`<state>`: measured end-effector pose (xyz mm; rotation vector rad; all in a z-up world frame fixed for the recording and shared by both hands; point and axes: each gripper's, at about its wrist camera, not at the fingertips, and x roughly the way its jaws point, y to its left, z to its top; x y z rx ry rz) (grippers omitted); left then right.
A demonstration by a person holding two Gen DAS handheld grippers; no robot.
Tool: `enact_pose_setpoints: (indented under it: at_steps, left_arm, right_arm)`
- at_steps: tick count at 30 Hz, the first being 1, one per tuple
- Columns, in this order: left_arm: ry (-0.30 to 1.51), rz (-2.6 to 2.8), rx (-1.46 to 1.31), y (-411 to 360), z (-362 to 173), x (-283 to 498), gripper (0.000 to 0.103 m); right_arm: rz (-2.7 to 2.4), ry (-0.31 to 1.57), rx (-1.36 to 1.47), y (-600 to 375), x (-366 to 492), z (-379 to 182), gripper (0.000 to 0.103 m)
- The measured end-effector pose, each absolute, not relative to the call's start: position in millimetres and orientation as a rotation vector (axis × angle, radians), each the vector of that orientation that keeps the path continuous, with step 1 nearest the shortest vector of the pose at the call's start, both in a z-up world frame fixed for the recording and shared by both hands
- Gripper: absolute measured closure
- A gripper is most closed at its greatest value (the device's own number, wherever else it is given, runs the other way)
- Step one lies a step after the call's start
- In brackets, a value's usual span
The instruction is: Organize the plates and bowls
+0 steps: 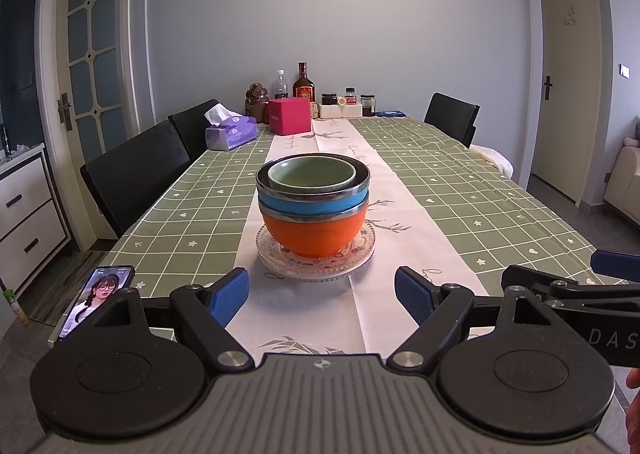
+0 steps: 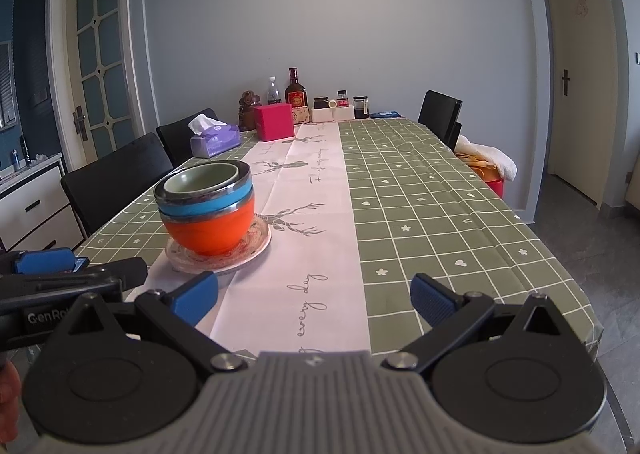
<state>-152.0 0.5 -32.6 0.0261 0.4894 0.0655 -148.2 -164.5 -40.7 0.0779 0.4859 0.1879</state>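
On the bench's (image 1: 460,189) pale centre runner we see a glass plate (image 1: 360,254) carrying nested bowls: orange bowl (image 1: 316,234) lowest, blue bowl (image 1: 316,202) in it, green bowl (image 1: 312,173) on top. Our left claw (image 1: 322,296) and right claw (image 2: 314,298) both hover spread, pinching nothing.

runner (image 2: 304,306): "every day" | right claw (image 1: 612,338): "DAS" | left claw (image 2: 44,318): "GenRo"

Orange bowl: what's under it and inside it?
The orange bowl sits on a glass plate. Nested inside: blue bowl, then green bowl. Their lower parts are hidden.
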Motion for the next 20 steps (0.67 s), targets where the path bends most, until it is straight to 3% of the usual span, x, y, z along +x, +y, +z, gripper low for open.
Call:
enact_pose_setpoints:
  at_steps: [20]
  left_arm:
    - [0.479,0.083,0.039,0.8,-31.5,-153.3,0.006]
  right_arm:
    - [0.19,0.497,0.085,-163.0,-148.3,-43.0,0.003]
